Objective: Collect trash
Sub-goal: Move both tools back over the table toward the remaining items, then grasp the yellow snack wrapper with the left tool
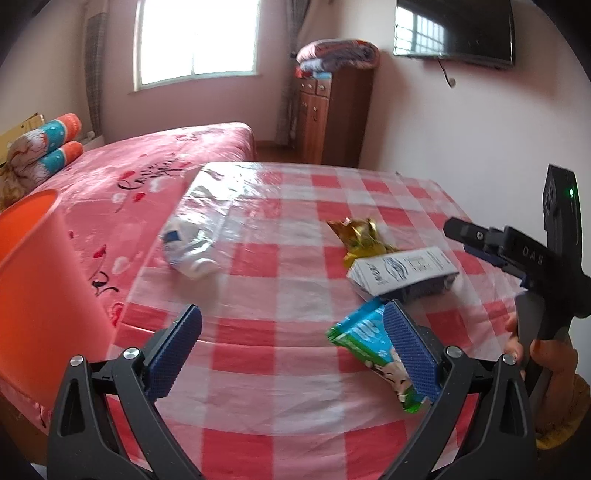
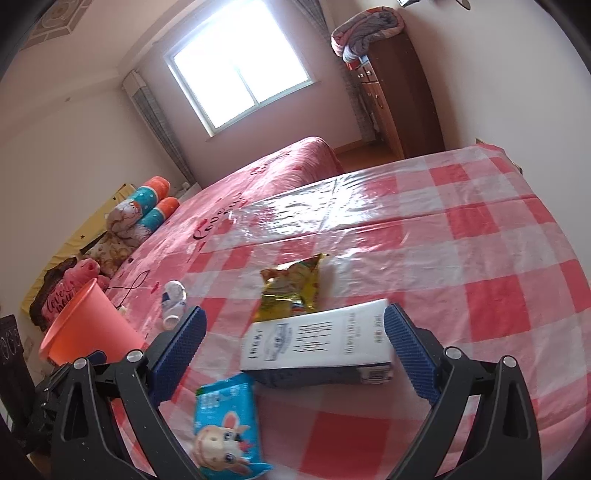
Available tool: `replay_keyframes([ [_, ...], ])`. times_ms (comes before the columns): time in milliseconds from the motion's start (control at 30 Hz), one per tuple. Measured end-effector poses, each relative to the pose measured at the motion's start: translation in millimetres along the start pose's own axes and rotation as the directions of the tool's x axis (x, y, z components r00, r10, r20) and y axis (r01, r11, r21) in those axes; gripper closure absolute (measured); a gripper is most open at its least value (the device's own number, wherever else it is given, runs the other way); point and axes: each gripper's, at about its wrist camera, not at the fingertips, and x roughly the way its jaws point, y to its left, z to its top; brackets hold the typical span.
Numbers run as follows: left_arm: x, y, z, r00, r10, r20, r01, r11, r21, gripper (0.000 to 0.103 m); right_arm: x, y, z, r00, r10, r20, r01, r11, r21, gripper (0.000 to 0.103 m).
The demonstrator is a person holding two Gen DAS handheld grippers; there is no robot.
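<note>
On the red-and-white checked table [image 1: 258, 369] lie a white milk carton [image 1: 402, 273], a gold wrapper [image 1: 358, 236], a blue-green snack packet [image 1: 365, 343] and a crushed white-and-blue bottle [image 1: 192, 251]. My left gripper [image 1: 293, 350] is open above the table's near edge, and the snack packet lies against its right pad. My right gripper [image 2: 295, 347] is open around the carton [image 2: 317, 339], which lies on its side between the pads. The gold wrapper [image 2: 291, 291] is just beyond the carton, and the snack packet [image 2: 225, 417] is nearer, to the left.
An orange bin [image 1: 40, 288] stands left of the table beside the pink bed [image 1: 147, 166]; the right wrist view shows the bin [image 2: 85, 328] too. A hand [image 1: 546, 354] holds the right gripper [image 1: 465, 240]. A wooden cabinet [image 1: 328, 114] and a wall TV [image 1: 454, 29] are behind.
</note>
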Motion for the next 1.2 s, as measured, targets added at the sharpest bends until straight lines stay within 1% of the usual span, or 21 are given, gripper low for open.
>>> replay_keyframes([
  [167, 17.5, -12.7, 1.6, 0.998, -0.033, -0.05, 0.033, 0.999, 0.005, 0.004, 0.3, -16.0, 1.3, 1.0, -0.014, -0.007, 0.014, 1.0, 0.017, 0.007],
  [267, 30.1, -19.2, 10.6, 0.995, -0.06, -0.077, 0.059, 0.998, -0.01, 0.004, -0.9, -26.0, 0.6, 1.0, -0.023, -0.01, 0.024, 0.999, 0.034, 0.007],
  [333, 39.5, -23.4, 20.6, 0.991, -0.094, -0.091, 0.092, 0.995, -0.026, 0.004, -1.4, -33.5, 0.4, 1.0, -0.026, -0.013, 0.026, 0.998, 0.05, 0.007],
  [367, 47.7, -27.2, 27.0, 0.988, -0.109, -0.113, 0.106, 0.994, -0.028, 0.004, -1.8, -36.1, 0.4, 1.0, -0.027, -0.015, 0.028, 0.998, 0.057, 0.007],
  [433, 61.7, -33.3, 37.4, 0.983, -0.112, -0.144, 0.109, 0.994, -0.031, 0.004, -1.8, -43.5, -0.2, 0.999, -0.029, -0.021, 0.031, 0.997, 0.075, 0.007],
  [533, 83.6, -42.7, 54.6, 0.977, -0.13, -0.167, 0.126, 0.991, -0.036, 0.004, -1.1, -52.8, -1.5, 0.999, -0.026, -0.035, 0.03, 0.995, 0.1, 0.007],
  [600, 99.8, -47.6, 64.5, 0.971, -0.135, -0.199, 0.127, 0.99, -0.053, 0.004, -1.5, -56.5, -2.4, 0.999, -0.022, -0.043, 0.027, 0.994, 0.11, 0.007],
  [700, 120.8, -56.6, 77.9, 0.962, -0.155, -0.225, 0.143, 0.987, -0.07, 0.004, -1.3, -62.2, -2.7, 0.998, -0.017, -0.052, 0.023, 0.993, 0.118, 0.007],
  [867, 157.3, -73.9, 90.7, 0.951, -0.115, -0.287, 0.106, 0.993, -0.047, 0.005, -0.9, -68.9, -3.7, 0.998, -0.004, -0.067, 0.012, 0.991, 0.13, 0.007],
  [933, 170.3, -79.6, 93.2, 0.946, -0.085, -0.314, 0.08, 0.996, -0.029, 0.006, -0.7, -69.4, -3.8, 0.997, 0.008, -0.073, 0.001, 0.992, 0.125, 0.007],
  [1000, 181.3, -85.4, 94.4, 0.94, -0.053, -0.338, 0.055, 0.998, -0.003, 0.013, -1.0, -67.2, -4.3, 0.997, 0.013, -0.078, -0.005, 0.994, 0.11, 0.007],
  [1033, 185.3, -86.3, 95.1, 0.937, -0.041, -0.348, 0.046, 0.999, 0.005, 0.019, -0.8, -65.6, -4.6, 0.996, 0.016, -0.082, -0.008, 0.995, 0.101, 0.007],
  [1067, 188.9, -87.2, 95.5, 0.933, -0.031, -0.358, 0.037, 0.999, 0.011, 0.022, -0.4, -64.1, -5.0, 0.996, 0.021, -0.087, -0.012, 0.996, 0.094, 0.007],
  [1100, 193.7, -88.4, 95.7, 0.929, -0.019, -0.369, 0.028, 0.999, 0.019, 0.023, 0.1, -62.2, -5.6, 0.995, 0.025, -0.092, -0.017, 0.996, 0.086, 0.007],
  [1200, 202.4, -90.7, 96.5, 0.925, 0.007, -0.379, 0.003, 1.0, 0.026, 0.026, 1.3, -55.7, -7.4, 0.993, 0.041, -0.11, -0.034, 0.997, 0.062, 0.007],
])
